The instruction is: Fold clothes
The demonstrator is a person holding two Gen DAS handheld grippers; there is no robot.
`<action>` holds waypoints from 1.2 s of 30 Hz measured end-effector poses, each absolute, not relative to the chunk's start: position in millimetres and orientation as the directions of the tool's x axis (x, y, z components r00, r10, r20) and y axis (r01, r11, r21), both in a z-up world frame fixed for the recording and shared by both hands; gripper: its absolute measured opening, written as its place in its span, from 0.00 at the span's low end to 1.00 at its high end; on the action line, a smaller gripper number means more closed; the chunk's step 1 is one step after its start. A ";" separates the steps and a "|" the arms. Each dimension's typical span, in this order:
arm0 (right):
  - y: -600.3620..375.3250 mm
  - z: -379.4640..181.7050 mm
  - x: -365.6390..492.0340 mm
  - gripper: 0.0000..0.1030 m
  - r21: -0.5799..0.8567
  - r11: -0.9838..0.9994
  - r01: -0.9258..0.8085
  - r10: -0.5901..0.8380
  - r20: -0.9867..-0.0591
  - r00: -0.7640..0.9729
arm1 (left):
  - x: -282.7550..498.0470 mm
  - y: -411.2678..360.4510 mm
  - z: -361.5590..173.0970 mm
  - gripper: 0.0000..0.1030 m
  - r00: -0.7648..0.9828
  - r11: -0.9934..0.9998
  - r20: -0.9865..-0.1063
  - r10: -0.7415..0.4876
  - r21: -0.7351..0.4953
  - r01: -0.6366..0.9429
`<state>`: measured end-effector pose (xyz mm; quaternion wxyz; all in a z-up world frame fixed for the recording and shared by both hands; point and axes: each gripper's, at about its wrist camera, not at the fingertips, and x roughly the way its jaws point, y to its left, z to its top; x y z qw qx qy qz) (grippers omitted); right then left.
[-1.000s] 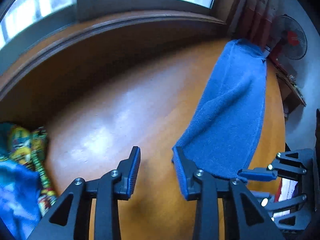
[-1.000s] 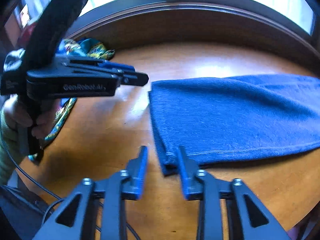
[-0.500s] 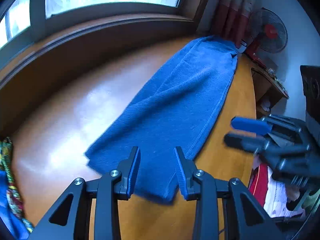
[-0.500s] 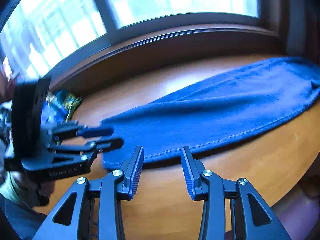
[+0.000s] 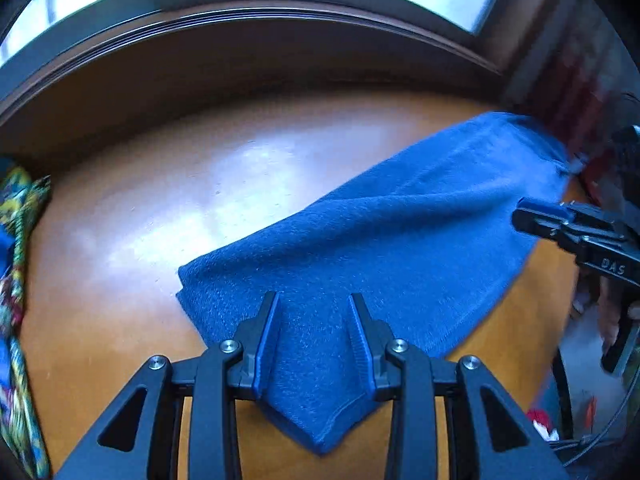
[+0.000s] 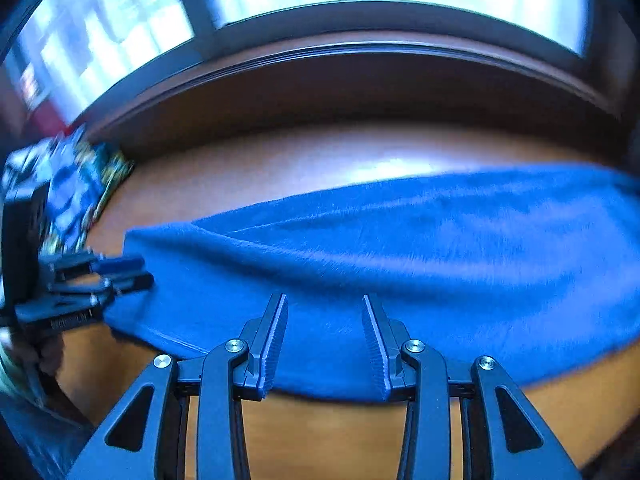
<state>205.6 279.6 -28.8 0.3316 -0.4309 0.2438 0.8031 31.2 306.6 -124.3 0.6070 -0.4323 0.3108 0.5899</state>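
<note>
A blue towel, folded into a long strip, lies flat across the wooden table. My left gripper is open just above the towel's near left corner, which shows between and below its fingers. In the right wrist view the towel runs from left to right. My right gripper is open over its near long edge, about mid-length. The right gripper shows at the right of the left wrist view. The left gripper shows at the towel's left end in the right wrist view.
A bright patterned cloth lies bunched at the table's left end, also seen as the patterned cloth. A dark wooden sill under the window bounds the far side. The table's near edge runs below both grippers.
Both grippers have come over the towel. The left one moved from beside the towel's end to above its near corner. The right one swung right along the near edge.
</note>
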 end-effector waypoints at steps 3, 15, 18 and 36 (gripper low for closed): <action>308.6 -23.8 218.7 0.38 0.021 -0.755 -0.655 0.319 -0.862 -0.395 | 41.4 308.1 -124.4 0.31 0.018 -0.176 -0.901 0.434 -0.105 -0.979; 394.5 -43.0 225.1 0.38 -0.054 -0.928 -0.368 0.180 -0.930 -0.319 | 81.4 316.9 -128.7 0.64 -0.137 -0.366 -0.907 0.399 -0.021 -0.930; 398.4 -48.2 217.2 0.38 -0.077 -0.948 -0.309 0.182 -0.927 -0.327 | 81.0 317.5 -128.3 0.65 -0.136 -0.398 -0.906 0.401 -0.038 -0.917; 385.3 -16.3 215.2 0.02 -0.091 -0.971 -0.223 0.188 -0.864 -0.468 | 85.4 326.4 -130.0 0.67 -0.164 -0.435 -0.914 0.372 -0.015 -0.900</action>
